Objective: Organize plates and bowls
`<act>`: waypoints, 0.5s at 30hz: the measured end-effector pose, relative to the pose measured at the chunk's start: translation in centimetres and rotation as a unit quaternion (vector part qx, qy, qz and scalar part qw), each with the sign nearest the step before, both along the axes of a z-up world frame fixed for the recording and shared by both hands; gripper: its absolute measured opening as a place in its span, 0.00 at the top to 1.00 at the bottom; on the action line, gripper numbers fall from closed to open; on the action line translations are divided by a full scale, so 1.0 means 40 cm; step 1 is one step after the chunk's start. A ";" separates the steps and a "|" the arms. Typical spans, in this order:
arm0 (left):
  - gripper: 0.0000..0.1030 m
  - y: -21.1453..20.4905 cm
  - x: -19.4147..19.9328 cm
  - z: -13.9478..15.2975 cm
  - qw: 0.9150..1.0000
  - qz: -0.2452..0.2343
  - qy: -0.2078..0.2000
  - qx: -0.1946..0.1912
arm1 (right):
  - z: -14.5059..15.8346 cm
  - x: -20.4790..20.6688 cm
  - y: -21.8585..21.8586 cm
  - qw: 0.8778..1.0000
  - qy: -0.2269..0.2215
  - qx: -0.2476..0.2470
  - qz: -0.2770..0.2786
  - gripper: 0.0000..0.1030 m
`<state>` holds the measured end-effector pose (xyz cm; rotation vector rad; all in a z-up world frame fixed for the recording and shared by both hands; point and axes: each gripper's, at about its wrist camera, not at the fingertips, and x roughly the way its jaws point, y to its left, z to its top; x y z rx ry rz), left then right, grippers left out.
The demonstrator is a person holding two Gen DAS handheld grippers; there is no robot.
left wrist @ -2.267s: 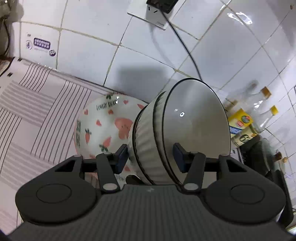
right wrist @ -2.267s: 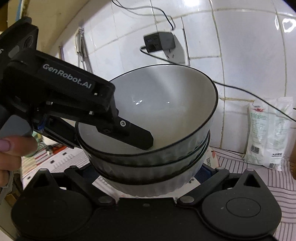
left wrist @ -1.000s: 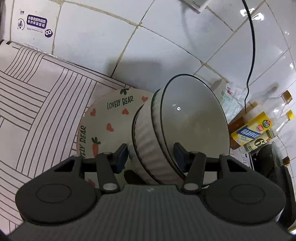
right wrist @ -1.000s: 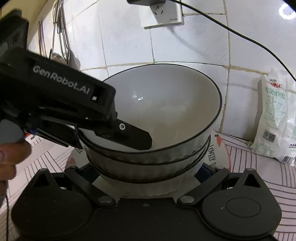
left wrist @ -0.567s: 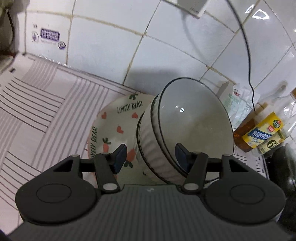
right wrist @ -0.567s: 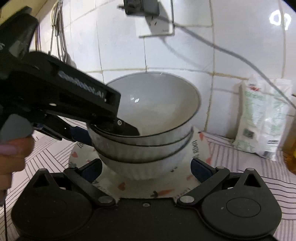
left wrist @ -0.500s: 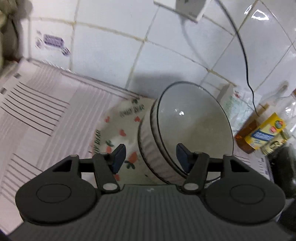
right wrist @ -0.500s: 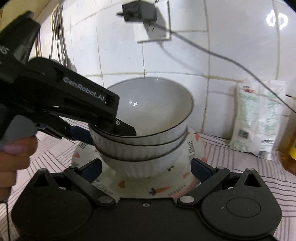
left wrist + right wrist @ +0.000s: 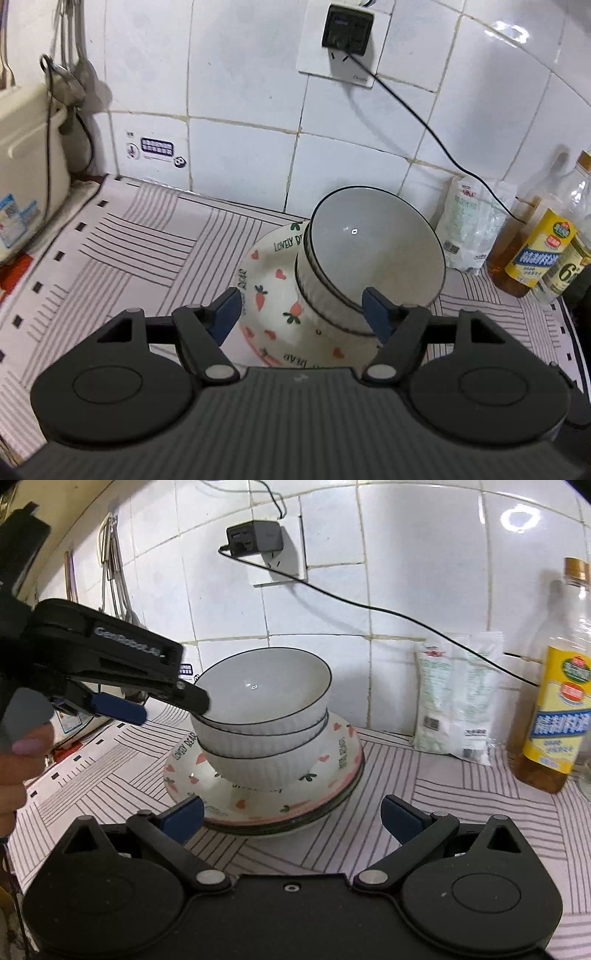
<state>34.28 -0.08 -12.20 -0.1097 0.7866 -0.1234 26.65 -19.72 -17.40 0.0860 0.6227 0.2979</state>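
Matte black left gripper (image 9: 162, 705) and right gripper (image 9: 291, 818) with blue finger pads (image 9: 118, 708), silver pivot screws, white "GenRobot.AI" lettering; pink-polished thumbnail.

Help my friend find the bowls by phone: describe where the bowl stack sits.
Start at the wall socket on the white tiles; below it, on the striped counter mat, sits a carrot-and-heart plate. The bowl stack stands on that plate: three nested white ribbed bowls with thin dark rims, the only plain dishes there.

Three bowls (image 9: 264, 716), stacked plates (image 9: 332, 775)
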 end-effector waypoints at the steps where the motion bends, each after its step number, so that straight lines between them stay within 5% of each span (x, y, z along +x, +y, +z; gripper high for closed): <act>1: 0.30 0.001 -0.011 0.007 1.000 0.002 -0.002 0.002 | 0.003 -0.005 -0.003 1.000 0.001 0.001 -0.004 0.00; 15: 0.23 0.008 -0.218 0.134 0.998 -0.016 -0.026 0.046 | 0.126 -0.155 -0.033 0.998 -0.015 -0.001 -0.058 0.00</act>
